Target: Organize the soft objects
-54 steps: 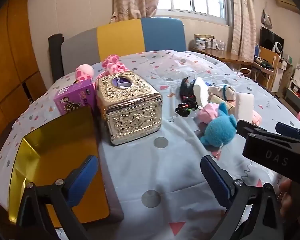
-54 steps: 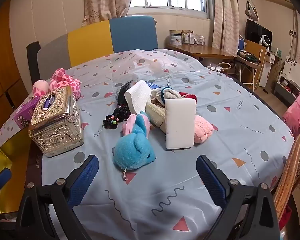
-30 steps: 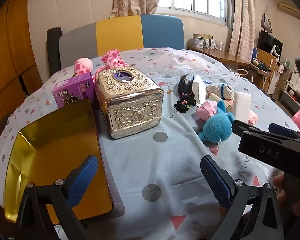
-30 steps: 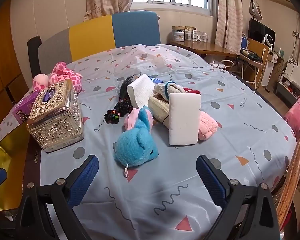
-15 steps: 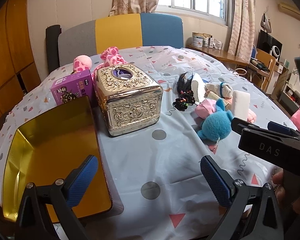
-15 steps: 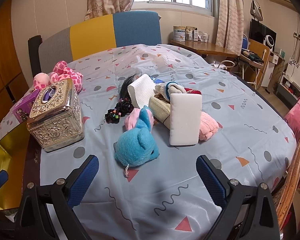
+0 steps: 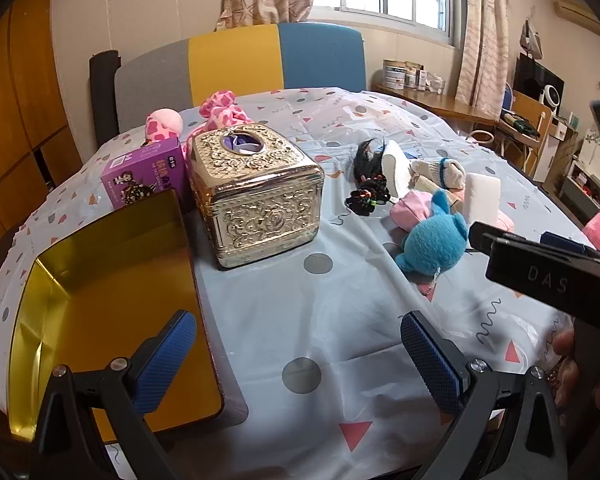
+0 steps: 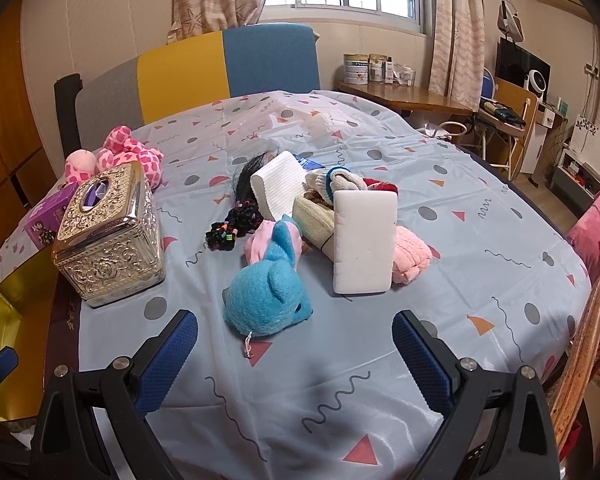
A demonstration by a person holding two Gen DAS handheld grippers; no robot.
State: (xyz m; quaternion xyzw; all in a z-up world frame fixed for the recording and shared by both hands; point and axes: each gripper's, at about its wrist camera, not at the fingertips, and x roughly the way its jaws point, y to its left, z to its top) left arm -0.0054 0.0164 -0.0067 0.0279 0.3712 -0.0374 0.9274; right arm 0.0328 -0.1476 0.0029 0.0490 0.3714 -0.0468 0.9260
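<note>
2 grippers, left gripper (image 7: 298,354) and right gripper (image 8: 294,350), stay spread wide and empty, nothing moved since 1.8 s ago; blue plush (image 8: 268,294) at right's 12 o'clock looks the first pick.

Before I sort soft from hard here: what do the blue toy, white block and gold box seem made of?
Blue toy: fuzzy plush fabric, with a nubby, matte pile.
White block: probably foam or sponge, with a matte face and rounded corners, though that is uncertain.
Gold box: hard, mirror-shiny embossed shell with floral relief; metal or plated plastic, can't tell which.
</note>
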